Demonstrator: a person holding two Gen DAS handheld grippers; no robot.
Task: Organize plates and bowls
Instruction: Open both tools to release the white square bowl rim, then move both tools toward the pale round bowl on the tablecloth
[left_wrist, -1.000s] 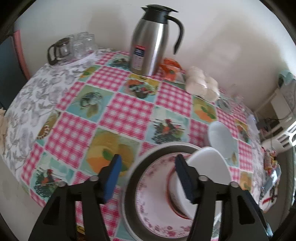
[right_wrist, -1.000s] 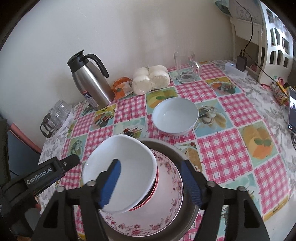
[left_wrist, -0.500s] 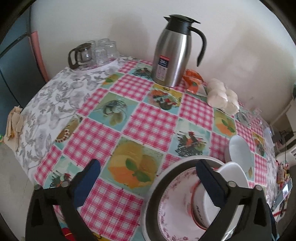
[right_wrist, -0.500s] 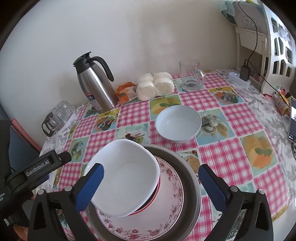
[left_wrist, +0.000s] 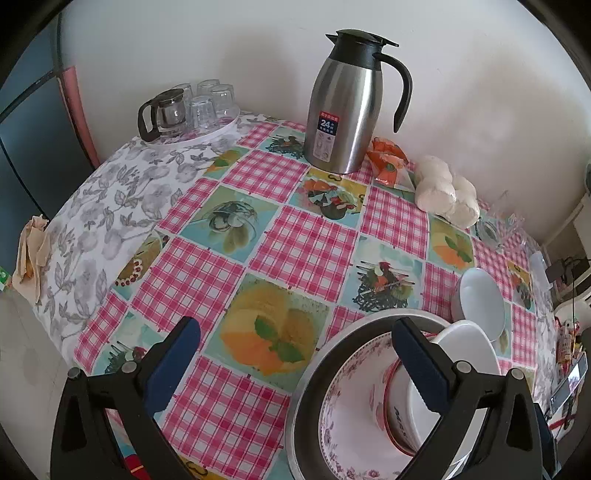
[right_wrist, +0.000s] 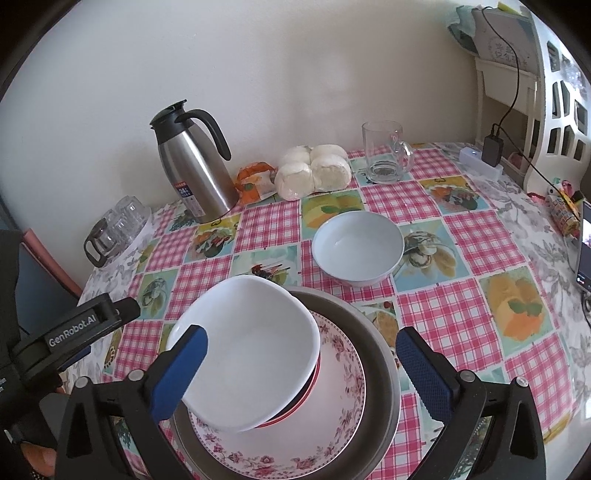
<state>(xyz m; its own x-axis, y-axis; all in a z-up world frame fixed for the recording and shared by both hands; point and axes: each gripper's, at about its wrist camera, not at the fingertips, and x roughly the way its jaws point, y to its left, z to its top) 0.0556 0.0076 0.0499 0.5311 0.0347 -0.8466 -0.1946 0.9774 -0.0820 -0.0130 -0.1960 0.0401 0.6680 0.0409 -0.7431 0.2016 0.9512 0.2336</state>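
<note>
The stack stands at the near side of the table: a grey metal tray (right_wrist: 384, 354) carries a floral plate (right_wrist: 343, 402), on this a red-rimmed bowl (right_wrist: 312, 384), and on top a white bowl (right_wrist: 251, 354) that sits tilted, its near-left rim hanging beyond the plate. A second, pale blue bowl (right_wrist: 357, 247) stands alone on the checked tablecloth (right_wrist: 461, 306), just beyond the far edge of the tray.

Both bowls look like glazed ceramic, so I judge them stiff, smooth, rather slippery and easy to chip. The walls are thin, so the best hold is probably on the rim, one finger inside and one outside, with moderate force. The tilted white bowl may slide if it is pushed from the side.

The right gripper (right_wrist: 301, 354) has its fingers spread wide and holds nothing; the white bowl lies between them. The left gripper (left_wrist: 295, 350) is also wide open and empty, at the left edge of the tray.

Open room: the cloth to the left of the tray is free, and also to the right of the lone bowl. At the far side stand a steel thermos jug (right_wrist: 192, 166), a bag of white buns (right_wrist: 314, 171) and a glass mug (right_wrist: 386, 153), all well apart from the bowls. The near table edge is close to the tray, so there is little margin there.
</note>
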